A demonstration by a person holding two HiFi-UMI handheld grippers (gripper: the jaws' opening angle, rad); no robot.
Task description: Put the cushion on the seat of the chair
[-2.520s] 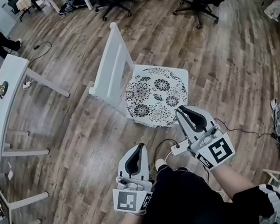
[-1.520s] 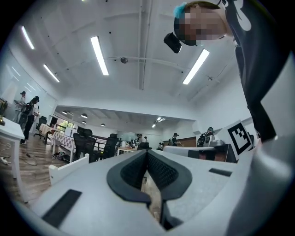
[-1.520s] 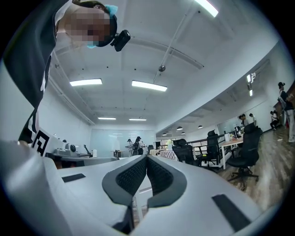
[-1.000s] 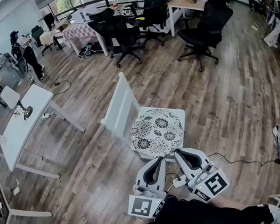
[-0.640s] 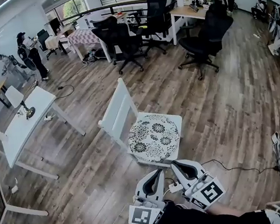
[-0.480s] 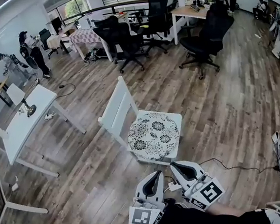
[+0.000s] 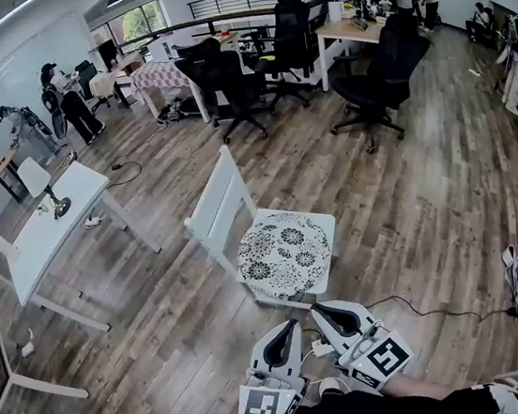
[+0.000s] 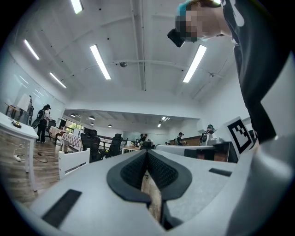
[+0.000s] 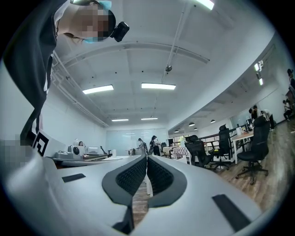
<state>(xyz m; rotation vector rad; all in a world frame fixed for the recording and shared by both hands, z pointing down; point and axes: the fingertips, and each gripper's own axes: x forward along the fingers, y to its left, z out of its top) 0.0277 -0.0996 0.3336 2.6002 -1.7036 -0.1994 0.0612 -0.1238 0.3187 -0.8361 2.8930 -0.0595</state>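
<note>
An open office with a brown wood-plank floor (image 7: 428, 198) fills the head view. Near the middle stands a white wooden chair with a slatted back (image 7: 216, 207). The round cushion with a black-and-white flower print (image 7: 284, 253) lies flat on the chair's seat and covers most of it, so only the seat's white corners show at the right edge. A long white table (image 7: 40, 235) stands well to the left, and black wheeled office chairs (image 7: 373, 68) stand at the far side of the room. At the bottom edge, the left gripper (image 7: 287, 325) and the right gripper (image 7: 318, 310) are held side by side. Both are off the seat's front edge, point toward the chair and are clear of the cushion. A thin dark cable (image 7: 424, 307) runs across the floor to their right.

In the left gripper view, the black ribbed pads (image 8: 136, 168) are pressed together at their tips, with nothing between them. The chair's white back shows low on the left.

In the right gripper view, this gripper's ribbed pads (image 9: 133, 174) likewise meet tip to tip and hold nothing. Office chairs and desks stand to the right.
</note>
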